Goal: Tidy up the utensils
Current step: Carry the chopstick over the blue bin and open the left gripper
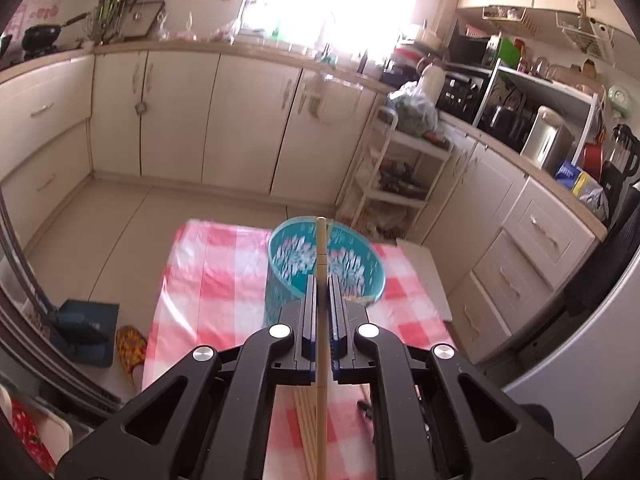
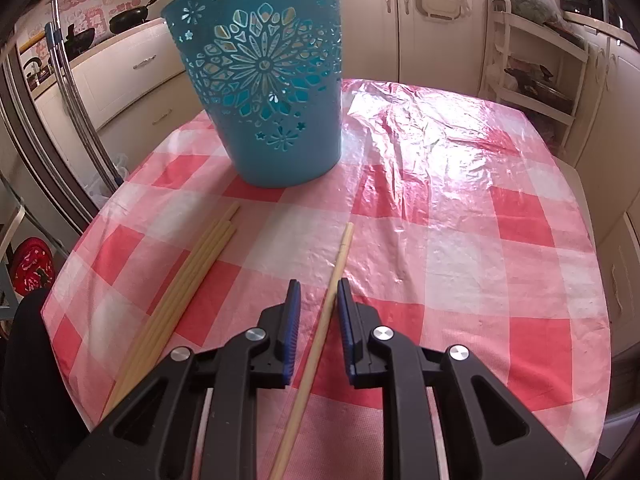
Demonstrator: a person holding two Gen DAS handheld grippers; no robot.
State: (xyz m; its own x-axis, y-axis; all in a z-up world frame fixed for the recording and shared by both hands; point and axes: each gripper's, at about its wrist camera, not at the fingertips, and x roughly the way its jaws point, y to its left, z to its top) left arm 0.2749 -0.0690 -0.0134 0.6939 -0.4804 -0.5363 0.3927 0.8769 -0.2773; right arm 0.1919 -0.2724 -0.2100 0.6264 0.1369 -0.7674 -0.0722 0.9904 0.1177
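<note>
My left gripper point(image 1: 321, 280) is shut on a wooden chopstick point(image 1: 321, 248) and holds it high, its tip above the mouth of the teal cut-out basket point(image 1: 298, 258). More chopsticks point(image 1: 306, 432) lie on the cloth below it. In the right wrist view the basket point(image 2: 260, 80) stands upright at the back left of the checked table. My right gripper point(image 2: 318, 286) is open and low, its jaws on either side of a single chopstick point(image 2: 340, 256) lying on the cloth. A bundle of several chopsticks point(image 2: 192, 276) lies to its left.
The table has a red and white checked plastic cloth point(image 2: 460, 240). A white shelf trolley point(image 1: 394, 176) stands beyond the table's far right corner, cabinets point(image 1: 180, 112) behind. A blue dustpan point(image 1: 86, 328) and a slipper point(image 1: 130, 346) lie on the floor at left.
</note>
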